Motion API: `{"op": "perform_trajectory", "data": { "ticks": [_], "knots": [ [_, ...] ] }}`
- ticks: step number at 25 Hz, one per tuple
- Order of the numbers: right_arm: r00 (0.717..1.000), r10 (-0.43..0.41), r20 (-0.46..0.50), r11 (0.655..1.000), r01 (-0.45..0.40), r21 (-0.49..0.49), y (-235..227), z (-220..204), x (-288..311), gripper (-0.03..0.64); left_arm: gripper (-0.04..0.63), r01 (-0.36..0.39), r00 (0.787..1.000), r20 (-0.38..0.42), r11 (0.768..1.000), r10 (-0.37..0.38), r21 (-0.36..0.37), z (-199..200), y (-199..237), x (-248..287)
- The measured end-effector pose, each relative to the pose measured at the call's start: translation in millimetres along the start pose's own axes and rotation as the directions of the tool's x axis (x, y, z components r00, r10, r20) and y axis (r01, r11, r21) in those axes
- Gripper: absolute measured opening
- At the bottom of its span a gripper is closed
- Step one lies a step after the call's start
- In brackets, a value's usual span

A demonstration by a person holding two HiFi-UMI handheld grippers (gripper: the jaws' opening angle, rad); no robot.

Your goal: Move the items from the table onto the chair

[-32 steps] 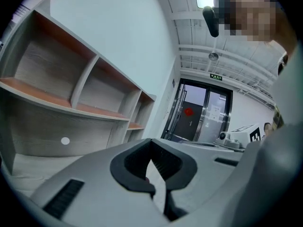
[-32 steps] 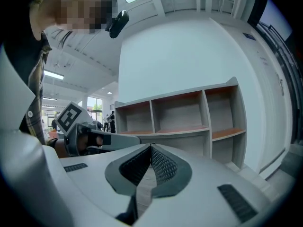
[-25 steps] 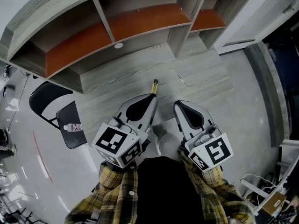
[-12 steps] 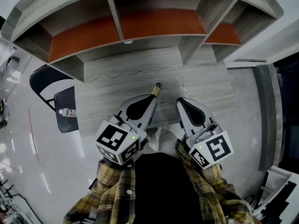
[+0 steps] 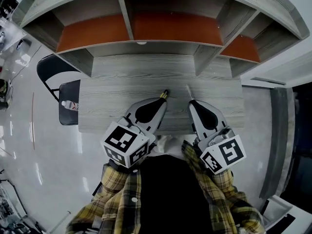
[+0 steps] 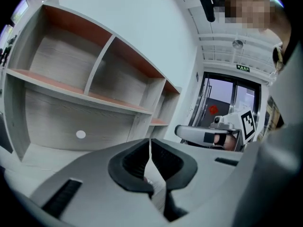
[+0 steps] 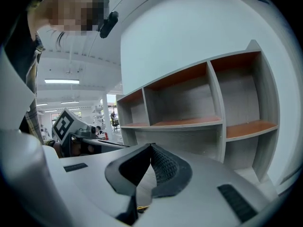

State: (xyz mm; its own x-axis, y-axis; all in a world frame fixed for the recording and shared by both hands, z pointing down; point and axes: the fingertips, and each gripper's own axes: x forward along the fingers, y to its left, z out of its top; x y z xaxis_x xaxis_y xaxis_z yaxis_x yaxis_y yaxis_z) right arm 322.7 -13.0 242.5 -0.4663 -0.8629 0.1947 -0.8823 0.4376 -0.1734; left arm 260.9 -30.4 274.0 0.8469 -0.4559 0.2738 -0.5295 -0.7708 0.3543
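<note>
Both tools clenched: left gripper (image 5: pixel 163 99) has its pads together with nothing between them. right gripper (image 5: pixel 192 102) is the same: tips meet, and the slot behind them shows only tabletop. Both sit over the near edge of the table (image 5: pixel 122 74), pointing across it, roughly level. That reads as an approach pose, not a carry.

table: grey wood-grain top, mostly bare.

shelf unit (image 5: pixel 170 28): stands along the table's far side. Its bays show nothing in them, so there is nothing to fetch from there.

chair (image 5: pixel 69 89): dark seat, just off the table's left end. It's the drop target, and parking it that close probably keeps the carries short.

bottle (image 5: pixel 69 105): on the chair seat, beyond the table's left end. Can't tell if it's lying or standing. I'd judge it's one item already delivered.

pen-like stick (image 5: pixel 165 93): yellow-and-black end, near the table's middle, just past the left tips. Can't tell if the tips touch it.

thin white stick (image 5: pixel 189 91): also mid-table, slightly toward the right end, right at the right tips.

Judgement: those two are what remains, one gripper lined up per item. The jaws must spread before either pick. Both items are thin and flat on the top, so pinch low or they'll skate.
</note>
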Motion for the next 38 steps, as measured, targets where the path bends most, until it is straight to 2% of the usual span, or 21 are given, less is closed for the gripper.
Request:
{"op": "perform_trajectory", "data": {
  "ticks": [3, 6, 9, 11, 15, 17, 22, 26, 32, 38],
  "knots": [
    [1.0, 0.03, -0.007, 1.0, -0.03, -0.009, -3, -1, 3, 0.018, 0.013, -0.022, 1.0, -0.003, 1.0, 0.022, 0.018, -1, 1, 1],
    [0.999, 0.053, -0.007, 0.999, -0.053, -0.013, -4, -1, 6, 0.018, 0.087, -0.02, 1.0, -0.011, 1.0, 0.02, 0.013, -4, 1, 2],
    [0.998, 0.067, -0.007, 0.998, -0.067, -0.012, -5, -2, 7, 0.018, 0.158, -0.055, 0.998, -0.024, 0.998, 0.056, 0.025, -11, 7, 6],
    [0.997, 0.07, -0.014, 0.997, -0.071, -0.01, -7, -6, 7, 0.018, 0.214, -0.072, 0.996, -0.053, 0.997, 0.074, 0.031, -21, 12, 10],
    [0.997, 0.073, -0.04, 0.997, -0.072, 0.021, -11, -20, 7, 0.018, 0.249, -0.103, 0.984, -0.145, 0.994, 0.106, 0.03, -54, 24, 21],
    [0.996, 0.073, -0.054, 0.997, -0.07, 0.041, -13, -29, 7, 0.018, 0.25, -0.13, 0.972, -0.195, 0.991, 0.134, 0.035, -73, 34, 27],
    [0.992, 0.07, -0.102, 0.994, -0.061, 0.089, -20, -61, 6, 0.018, 0.25, -0.225, 0.941, -0.25, 0.973, 0.229, 0.046, -124, 71, 49],
    [0.987, 0.077, -0.14, 0.99, -0.059, 0.13, -22, -87, 5, 0.018, 0.25, -0.235, 0.907, -0.354, 0.972, 0.23, 0.031, -173, 93, 66],
    [0.981, 0.075, -0.18, 0.981, -0.039, 0.191, -27, -121, 7, 0.018, 0.25, -0.244, 0.842, -0.484, 0.968, 0.238, 0.051, -230, 119, 85],
    [0.977, 0.079, -0.197, 0.971, -0.031, 0.235, -39, -144, 14, 0.018, 0.25, -0.245, 0.796, -0.563, 0.969, 0.223, 0.038, -266, 134, 109]
  ]
}}
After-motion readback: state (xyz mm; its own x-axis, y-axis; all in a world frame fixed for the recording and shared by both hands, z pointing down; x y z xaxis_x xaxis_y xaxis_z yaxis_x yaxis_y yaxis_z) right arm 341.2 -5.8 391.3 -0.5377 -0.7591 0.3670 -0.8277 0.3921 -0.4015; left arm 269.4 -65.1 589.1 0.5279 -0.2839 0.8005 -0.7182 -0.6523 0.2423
